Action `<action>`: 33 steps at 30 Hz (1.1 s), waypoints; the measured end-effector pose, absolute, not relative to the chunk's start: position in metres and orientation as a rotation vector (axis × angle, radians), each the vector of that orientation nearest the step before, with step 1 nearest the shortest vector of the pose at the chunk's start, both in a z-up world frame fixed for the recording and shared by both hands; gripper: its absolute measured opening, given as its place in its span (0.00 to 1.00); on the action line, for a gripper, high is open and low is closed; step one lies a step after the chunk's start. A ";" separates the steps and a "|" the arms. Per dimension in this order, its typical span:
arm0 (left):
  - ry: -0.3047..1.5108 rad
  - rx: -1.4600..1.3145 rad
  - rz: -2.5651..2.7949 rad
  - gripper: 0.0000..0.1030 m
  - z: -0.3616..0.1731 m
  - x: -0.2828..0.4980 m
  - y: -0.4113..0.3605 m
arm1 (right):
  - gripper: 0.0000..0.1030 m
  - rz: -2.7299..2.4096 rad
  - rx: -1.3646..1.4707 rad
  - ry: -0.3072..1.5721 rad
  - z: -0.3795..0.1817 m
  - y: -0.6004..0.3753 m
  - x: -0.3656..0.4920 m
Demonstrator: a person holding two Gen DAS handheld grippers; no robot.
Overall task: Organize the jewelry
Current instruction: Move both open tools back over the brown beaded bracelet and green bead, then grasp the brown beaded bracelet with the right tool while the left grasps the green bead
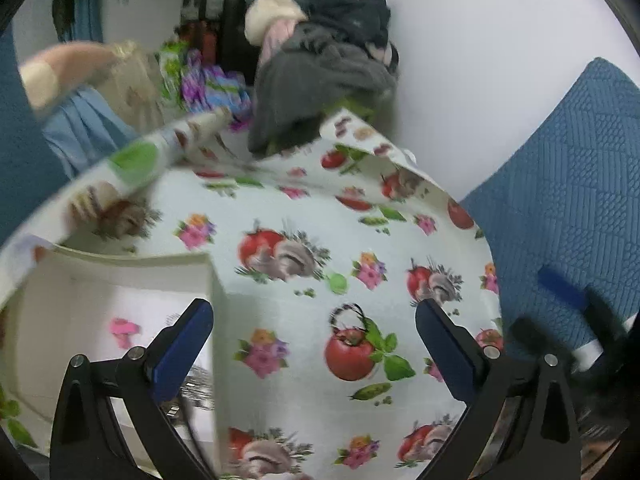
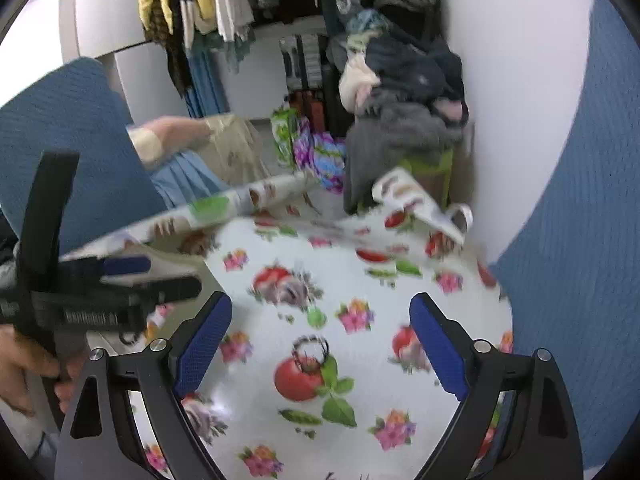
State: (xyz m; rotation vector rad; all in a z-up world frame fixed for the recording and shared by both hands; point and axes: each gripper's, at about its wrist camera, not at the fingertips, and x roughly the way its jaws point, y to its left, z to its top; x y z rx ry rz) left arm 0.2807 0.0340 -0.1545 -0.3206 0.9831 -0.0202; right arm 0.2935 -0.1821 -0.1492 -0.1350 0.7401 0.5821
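A small dark beaded ring or bracelet (image 1: 347, 315) lies on the fruit-print tablecloth (image 1: 280, 308), atop a printed tomato. It also shows in the right wrist view (image 2: 311, 353). My left gripper (image 1: 314, 328) is open and empty, with the ring between its blue pads, a little ahead. My right gripper (image 2: 320, 326) is open and empty above the same spot. An open white box (image 1: 112, 320) sits at the left, under my left finger; something dark, perhaps a chain, lies in it (image 1: 192, 392). The left gripper's body (image 2: 92, 296) shows at the left of the right wrist view.
Blue upholstered seats flank the table (image 1: 568, 184) (image 2: 64, 152). A pile of dark clothes (image 2: 404, 120) stands behind the table's far edge, with hanging clothes (image 2: 208, 4) and bright bags (image 2: 312, 152) beyond. The cloth's far edge is folded up (image 2: 416, 200).
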 end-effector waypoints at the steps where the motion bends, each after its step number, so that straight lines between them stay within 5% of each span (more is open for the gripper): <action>1: 0.995 -0.316 -0.030 0.97 -0.159 0.286 0.031 | 0.83 0.584 -0.135 0.747 -0.155 -0.183 0.293; 9: 1.127 -0.314 -0.083 0.68 -0.196 0.326 0.011 | 0.52 0.627 -0.141 0.867 -0.233 -0.178 0.307; 16: 1.242 -0.332 -0.118 0.43 -0.233 0.359 0.003 | 0.51 0.674 -0.138 0.944 -0.290 -0.164 0.323; 23: 1.290 -0.372 -0.121 0.41 -0.256 0.383 0.006 | 0.50 0.720 -0.223 0.936 -0.318 -0.142 0.323; 28: 1.317 -0.408 -0.122 0.36 -0.269 0.392 0.014 | 0.30 0.768 -0.257 0.913 -0.326 -0.132 0.322; 33: 1.328 -0.418 -0.121 0.36 -0.275 0.395 0.015 | 0.24 0.790 -0.283 0.910 -0.335 -0.123 0.324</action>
